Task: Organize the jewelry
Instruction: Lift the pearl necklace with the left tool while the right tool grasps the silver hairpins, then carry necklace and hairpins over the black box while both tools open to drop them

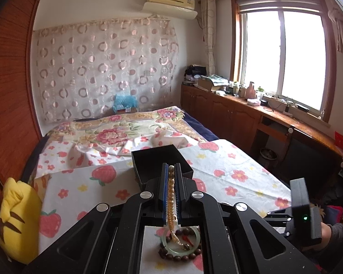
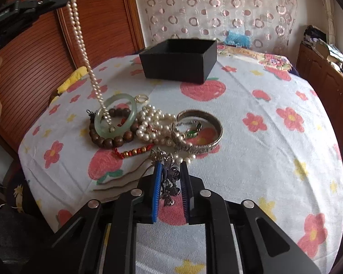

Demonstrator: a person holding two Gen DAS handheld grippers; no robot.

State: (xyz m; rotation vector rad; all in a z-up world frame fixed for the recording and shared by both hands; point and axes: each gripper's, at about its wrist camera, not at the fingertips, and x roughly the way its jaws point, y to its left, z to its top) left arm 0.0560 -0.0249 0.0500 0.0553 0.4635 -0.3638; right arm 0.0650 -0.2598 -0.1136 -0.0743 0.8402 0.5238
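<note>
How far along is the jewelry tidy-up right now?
Nothing visibly put away yet: the black box shows no jewelry from here. In hand: the left gripper lifts a pearl strand, and the right gripper holds a dark metal piece. Left: jade bangle, wooden beads, silver bangle.

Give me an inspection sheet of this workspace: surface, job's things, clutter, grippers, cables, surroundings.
Surface: floral bedsheet on a bed.
Job's things: open black box behind the jewelry; jade bangle lying on a wooden bead bracelet; pearl pile; silver bangle; small ring; red-and-gold bead string.
Clutter: yellow plush at the bed's edge.
Grippers: left gripper shut on a pearl strand that hangs down into the jade bangle; right gripper around a dark metal ornament, grip uncertain.
Cables: some on the window counter.
Surroundings: wooden wardrobe, window, air conditioner.
</note>
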